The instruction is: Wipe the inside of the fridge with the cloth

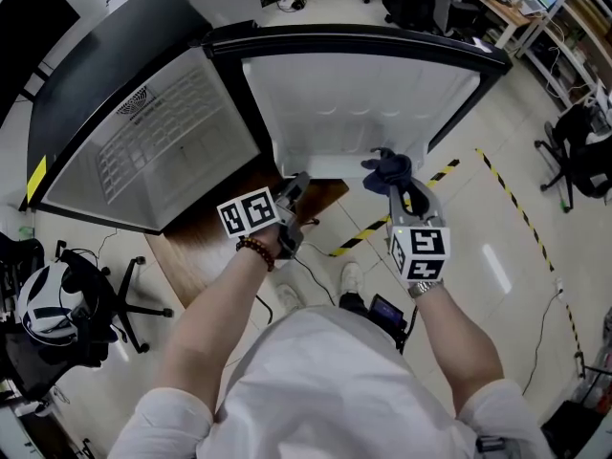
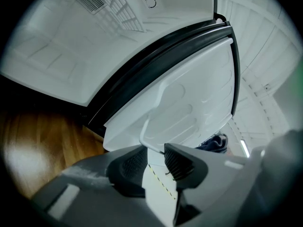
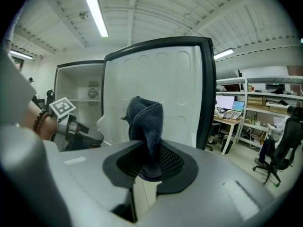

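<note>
A: Two claws: right claw [image 3: 149, 162] pinches the cloth [image 3: 144, 122], bunched above it; left claw [image 2: 154, 162] gapes astride the rim of the fridge door [image 2: 189, 103].

B: Unclamped, that door could swing against the cloth.

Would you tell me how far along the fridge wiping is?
Done: the door is open and the right claw grips the cloth. In hand: the cloth is near the door's inner panel, left claw at its lower rim. Left: the fridge interior; no wiping marks show.
</note>
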The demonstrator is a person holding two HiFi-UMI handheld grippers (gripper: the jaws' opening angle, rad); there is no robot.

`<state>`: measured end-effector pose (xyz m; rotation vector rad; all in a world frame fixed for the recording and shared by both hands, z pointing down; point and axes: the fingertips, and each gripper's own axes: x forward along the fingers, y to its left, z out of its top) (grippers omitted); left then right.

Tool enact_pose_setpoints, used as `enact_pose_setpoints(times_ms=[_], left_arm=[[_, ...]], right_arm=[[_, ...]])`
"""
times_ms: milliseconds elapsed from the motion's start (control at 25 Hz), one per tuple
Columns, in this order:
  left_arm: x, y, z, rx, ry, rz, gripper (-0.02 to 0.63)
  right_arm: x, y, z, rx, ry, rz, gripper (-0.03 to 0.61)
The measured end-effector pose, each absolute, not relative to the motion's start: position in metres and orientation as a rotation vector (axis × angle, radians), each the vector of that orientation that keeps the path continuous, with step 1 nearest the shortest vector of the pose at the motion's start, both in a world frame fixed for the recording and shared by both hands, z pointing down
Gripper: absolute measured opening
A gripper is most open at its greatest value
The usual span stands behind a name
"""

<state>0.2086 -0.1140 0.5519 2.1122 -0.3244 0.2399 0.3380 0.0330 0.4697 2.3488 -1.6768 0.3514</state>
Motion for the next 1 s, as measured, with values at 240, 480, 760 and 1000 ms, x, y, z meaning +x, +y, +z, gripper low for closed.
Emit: enact_pose_setpoints(times_ms=[240, 480, 760, 1000], left_arm=[[0.205, -0.109, 0.540, 2.127, -0.255, 0.239, 0.110], [0.204, -0.107, 0.529, 2.159, -0.203, 0.267, 0.109], [0.206, -0.106, 0.519, 2.197, -0.148, 0.316, 0.109], [0.207, -0.108, 0.512, 2.208, -0.109, 0.336, 0.109]], right_arm=[[0.276, 0.026, 0.490, 2.200, -1.820, 0.381, 0.063], [0.235, 0.001, 0.528, 2.077, -1.875, 0.462, 0.063], [0.217, -0.052, 0.554, 2.036, -1.866, 0.509, 0.063], [0.221, -0.093, 0.557, 2.070, -1.881, 0.497, 0.063]])
